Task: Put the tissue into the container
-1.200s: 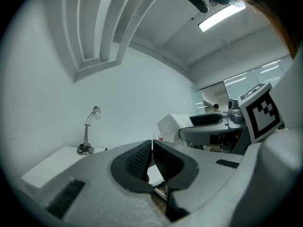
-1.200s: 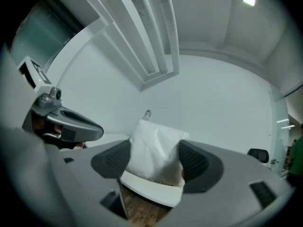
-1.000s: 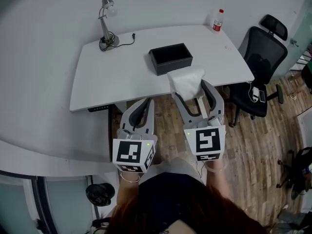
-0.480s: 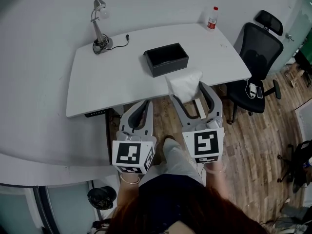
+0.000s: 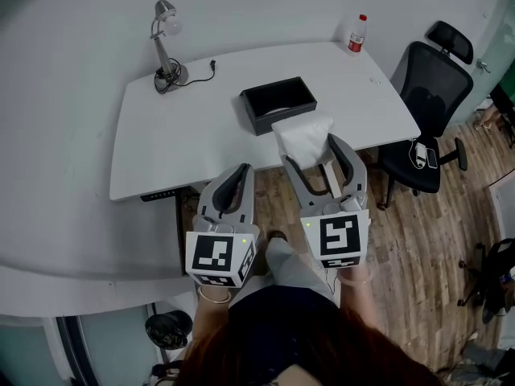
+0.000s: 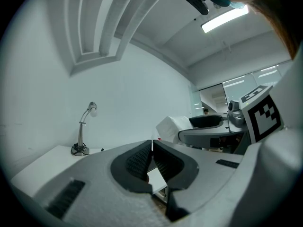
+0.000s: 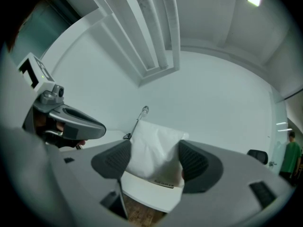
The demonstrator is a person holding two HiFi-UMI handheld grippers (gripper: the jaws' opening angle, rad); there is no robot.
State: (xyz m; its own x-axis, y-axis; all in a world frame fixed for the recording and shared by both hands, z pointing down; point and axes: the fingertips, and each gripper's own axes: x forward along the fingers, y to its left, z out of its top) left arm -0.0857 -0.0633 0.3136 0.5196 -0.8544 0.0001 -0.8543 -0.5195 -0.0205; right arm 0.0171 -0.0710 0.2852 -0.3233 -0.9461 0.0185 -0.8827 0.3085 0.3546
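Tissue [image 5: 304, 135]: clamped in our right tool [image 5: 312, 153], at the bench [image 5: 185, 135] edge, just short of the black container [image 5: 282, 117]. Left tool [image 5: 233, 185]: jaws together, empty. We judge pickup done; drop-in left.

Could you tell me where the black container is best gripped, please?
Probably the near long wall of the container, from above, one jaw inside and one outside: it sits open-topped with thin upright walls. The left tongs, now shut, would need opening.
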